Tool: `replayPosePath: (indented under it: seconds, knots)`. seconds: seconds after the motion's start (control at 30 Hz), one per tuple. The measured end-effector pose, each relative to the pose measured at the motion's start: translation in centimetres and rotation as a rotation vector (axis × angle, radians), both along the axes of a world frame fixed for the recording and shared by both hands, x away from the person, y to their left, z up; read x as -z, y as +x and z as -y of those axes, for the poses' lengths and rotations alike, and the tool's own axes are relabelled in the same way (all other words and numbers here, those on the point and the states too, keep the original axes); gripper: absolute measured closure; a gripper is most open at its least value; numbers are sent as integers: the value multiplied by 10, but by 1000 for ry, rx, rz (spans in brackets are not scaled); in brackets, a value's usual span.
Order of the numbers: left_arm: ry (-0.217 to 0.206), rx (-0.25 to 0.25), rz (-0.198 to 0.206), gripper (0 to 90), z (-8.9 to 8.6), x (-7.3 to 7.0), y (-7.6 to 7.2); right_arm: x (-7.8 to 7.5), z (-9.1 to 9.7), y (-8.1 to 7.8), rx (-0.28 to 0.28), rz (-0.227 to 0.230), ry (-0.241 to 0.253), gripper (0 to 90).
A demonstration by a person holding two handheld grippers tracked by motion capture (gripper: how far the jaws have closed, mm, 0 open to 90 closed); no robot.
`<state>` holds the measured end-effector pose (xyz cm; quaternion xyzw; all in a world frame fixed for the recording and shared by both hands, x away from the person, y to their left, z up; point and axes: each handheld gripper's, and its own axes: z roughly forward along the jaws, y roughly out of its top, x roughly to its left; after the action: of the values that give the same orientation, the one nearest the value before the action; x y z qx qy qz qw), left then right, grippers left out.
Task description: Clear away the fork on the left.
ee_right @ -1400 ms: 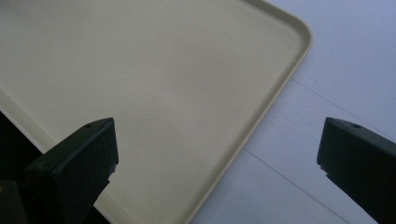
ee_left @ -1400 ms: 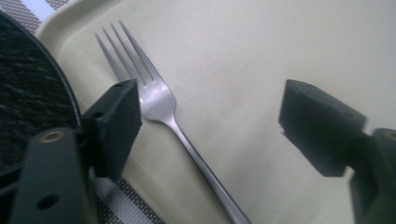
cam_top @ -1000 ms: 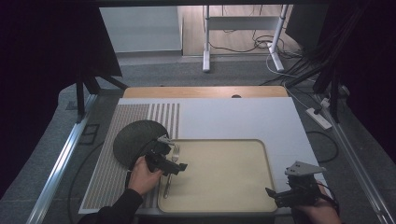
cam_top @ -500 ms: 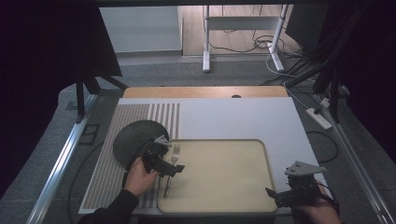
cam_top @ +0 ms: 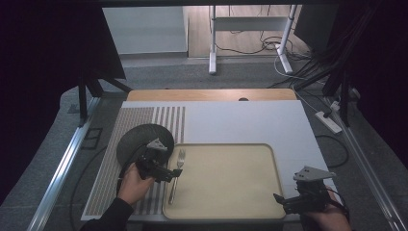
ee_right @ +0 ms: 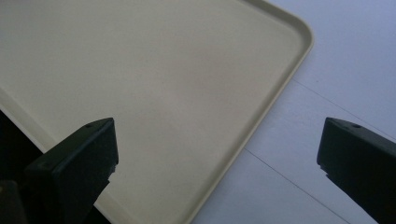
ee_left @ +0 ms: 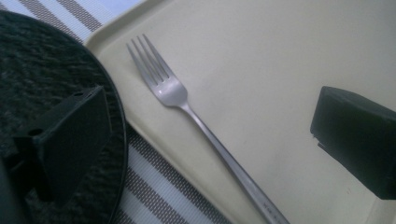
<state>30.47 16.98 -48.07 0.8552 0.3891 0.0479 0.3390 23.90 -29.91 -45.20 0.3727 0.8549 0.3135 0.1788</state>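
The left hand-held gripper [cam_top: 169, 174] hovers with its jaws spread wide and empty, straddling the fork [ee_left: 196, 119], which lies flat between them along the tray's [cam_top: 226, 211] near edge, tines pointing away. One jaw hangs over the dark round plate [cam_top: 132, 139] beside it. This looks like the approach before a pick: next, lower and close across the handle. The right hand-held gripper [cam_top: 288, 204] waits open over the tray's far corner and the bench [cam_top: 240, 120].
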Motion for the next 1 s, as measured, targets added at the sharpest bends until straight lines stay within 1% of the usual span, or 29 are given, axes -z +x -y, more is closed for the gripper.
replayPosePath:
  seconds: [0.07,0.1,0.3,0.47,0.7,0.73,0.87,0.9,1.0]
  knots:
    - [2,-1,-1,0,-1,0,-1,0,0,0,0,0,0,0]
    - [2,-11,-2,0,-4,-1,-3,0,0,0,0,0,0,0]
    - [5,-29,1,0,-12,-2,-8,0,0,0,0,1,1,0]
    - [0,-54,18,0,-22,-3,-16,0,0,0,-1,1,1,0]
    - [-7,-76,28,0,-30,-3,-23,0,0,0,-1,2,2,0]
    - [-8,-83,30,0,-33,-4,-25,0,0,0,0,2,3,0]
    - [-17,-94,30,0,-37,-4,-29,0,0,0,0,1,1,0]
    - [-25,-101,26,0,-39,-3,-31,0,0,0,0,1,1,0]
    - [-30,-104,20,0,-43,-3,-34,0,1,0,4,4,5,0]
